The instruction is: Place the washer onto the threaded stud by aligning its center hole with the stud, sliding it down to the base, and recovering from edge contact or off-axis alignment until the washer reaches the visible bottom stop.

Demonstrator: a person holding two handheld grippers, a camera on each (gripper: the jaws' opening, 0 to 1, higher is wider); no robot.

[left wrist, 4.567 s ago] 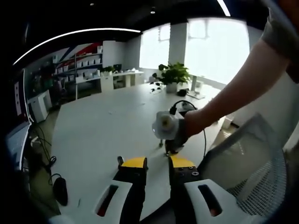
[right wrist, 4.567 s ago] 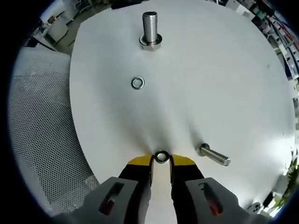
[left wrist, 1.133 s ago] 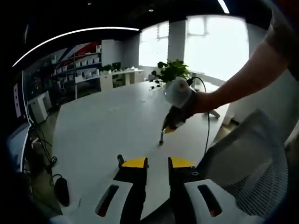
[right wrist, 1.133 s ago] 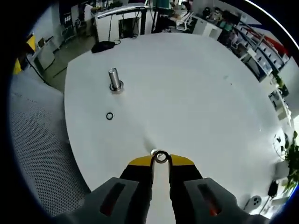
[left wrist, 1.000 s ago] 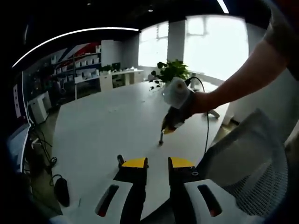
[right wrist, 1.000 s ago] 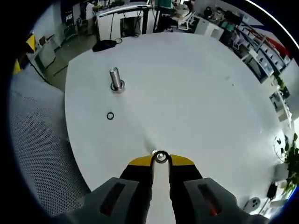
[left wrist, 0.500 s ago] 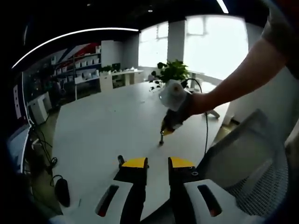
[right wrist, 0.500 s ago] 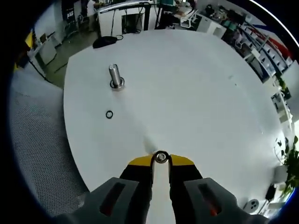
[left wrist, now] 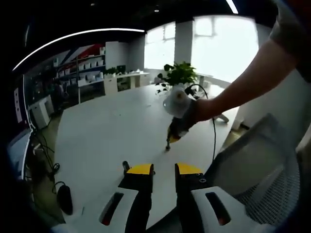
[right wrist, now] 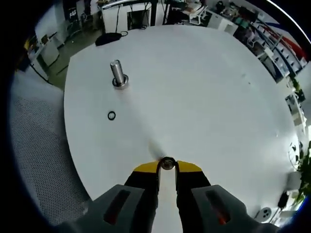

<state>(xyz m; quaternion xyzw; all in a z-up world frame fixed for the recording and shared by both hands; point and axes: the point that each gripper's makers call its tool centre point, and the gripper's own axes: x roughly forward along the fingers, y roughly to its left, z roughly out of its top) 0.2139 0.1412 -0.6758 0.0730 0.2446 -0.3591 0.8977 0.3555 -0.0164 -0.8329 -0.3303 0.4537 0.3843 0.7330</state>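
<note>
Transport step, washer (right wrist: 167,163) pinched between the yellow tips of the right tool (right wrist: 167,165), held above the white worktop (right wrist: 204,97). Threaded stud (right wrist: 116,74) standing upright on its base nut near the worktop's far-left edge in the right gripper view, well apart from the held washer. Second washer (right wrist: 112,115) lying flat on the worktop between stud and tool, nearer the stud; not part of the current grasp. In the left gripper view, right tool (left wrist: 173,138) seen from outside, person's hand (left wrist: 192,112) around it, tips aimed down close over the stud (left wrist: 167,144), exact offset too small to judge. Left tool (left wrist: 164,168) idle near the worktop's near edge, tips slightly apart, nothing between them. Mesh chair (left wrist: 257,170) beside the worktop. Next move, as a judgement: carry washer over the stud top, level it so the hole sits on-axis, lower, release near the base. Risk: tilted washer catching on the first threads; needs a small wiggle to re-centre.
</note>
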